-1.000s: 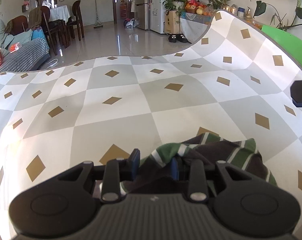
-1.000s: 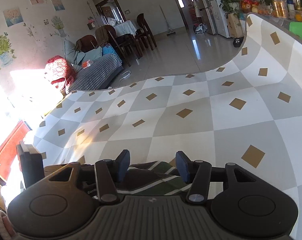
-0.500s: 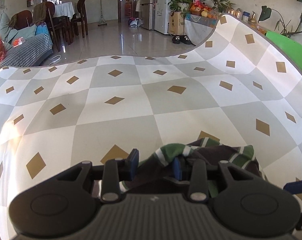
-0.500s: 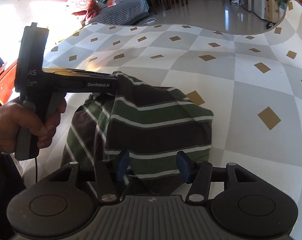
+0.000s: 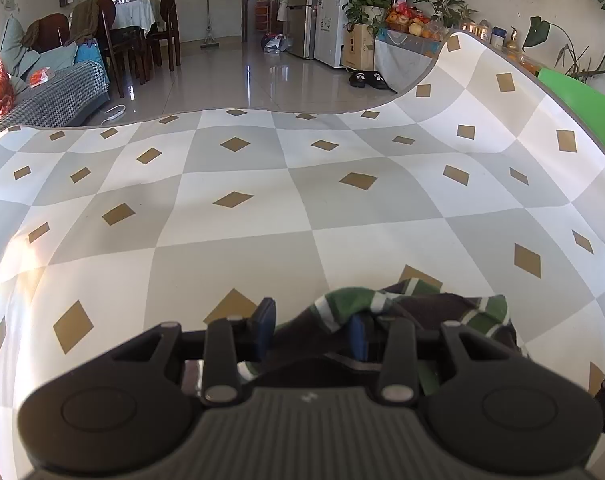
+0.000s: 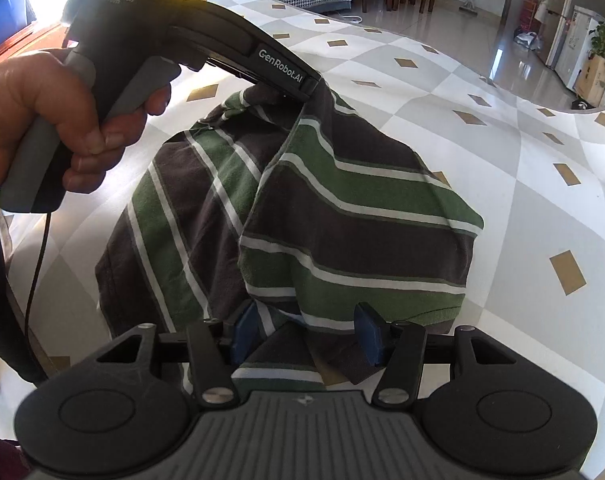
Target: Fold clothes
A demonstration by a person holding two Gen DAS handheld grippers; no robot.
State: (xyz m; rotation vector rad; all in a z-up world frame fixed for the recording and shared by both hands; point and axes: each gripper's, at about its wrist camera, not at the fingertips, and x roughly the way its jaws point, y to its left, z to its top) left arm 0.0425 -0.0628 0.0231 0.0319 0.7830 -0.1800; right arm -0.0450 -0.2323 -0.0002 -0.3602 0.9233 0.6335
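A brown shirt with green and white stripes [image 6: 342,208] lies bunched on the checkered tablecloth [image 6: 522,200]. My left gripper [image 5: 312,330] has a fold of the shirt [image 5: 414,304] between its fingers; in the right wrist view the left gripper [image 6: 298,92] holds the shirt's far edge, lifted off the cloth. My right gripper [image 6: 306,334] sits at the near edge of the shirt with its jaws apart and fabric lying between the blue pads.
The tablecloth [image 5: 262,220] spreads wide ahead and curls up at the far right. A green board [image 5: 582,96] stands beyond that edge. Behind are a sofa [image 5: 58,96], dining chairs [image 5: 162,32] and plants.
My right gripper has swung round and pulled back, so the shirt and the left gripper now fill its view. The left gripper has barely moved and keeps its hold on the shirt.
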